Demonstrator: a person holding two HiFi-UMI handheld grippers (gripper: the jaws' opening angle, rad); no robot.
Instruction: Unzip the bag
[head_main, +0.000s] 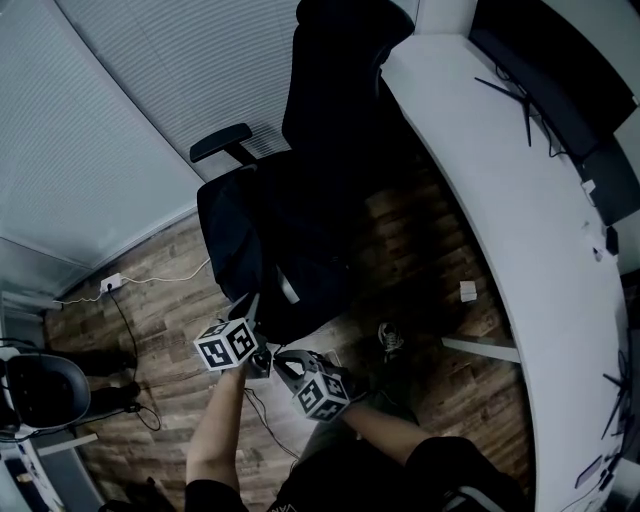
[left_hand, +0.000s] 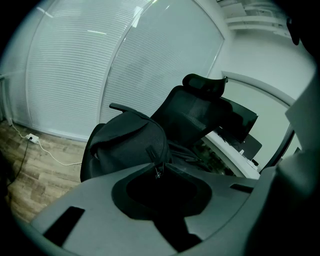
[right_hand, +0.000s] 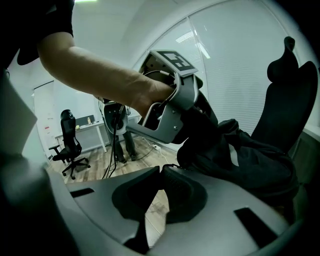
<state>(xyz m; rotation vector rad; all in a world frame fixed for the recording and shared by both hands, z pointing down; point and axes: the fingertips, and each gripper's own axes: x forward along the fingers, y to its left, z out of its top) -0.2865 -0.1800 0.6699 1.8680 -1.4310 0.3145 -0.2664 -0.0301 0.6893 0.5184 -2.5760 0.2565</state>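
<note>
A black bag (head_main: 250, 235) lies on the seat of a black office chair (head_main: 330, 110); in the left gripper view the bag (left_hand: 127, 140) bulges just beyond the jaws. My left gripper (head_main: 252, 306) is at the bag's near edge, and its tips (left_hand: 160, 169) are closed on a small metal zipper pull (left_hand: 158, 171). My right gripper (head_main: 278, 358) hangs just below and right of the left one, off the bag. Its jaws (right_hand: 160, 170) are shut with nothing between them. From the right gripper view I see the left gripper (right_hand: 172, 107) in a person's hand, pressed against the bag (right_hand: 245, 155).
A white curved desk (head_main: 520, 210) with dark monitors runs down the right side. Blinds cover the wall behind the chair. A white power strip (head_main: 110, 283) and cables lie on the wooden floor at left, and a second chair (head_main: 40, 390) stands at lower left. A shoe (head_main: 390, 340) rests by the chair.
</note>
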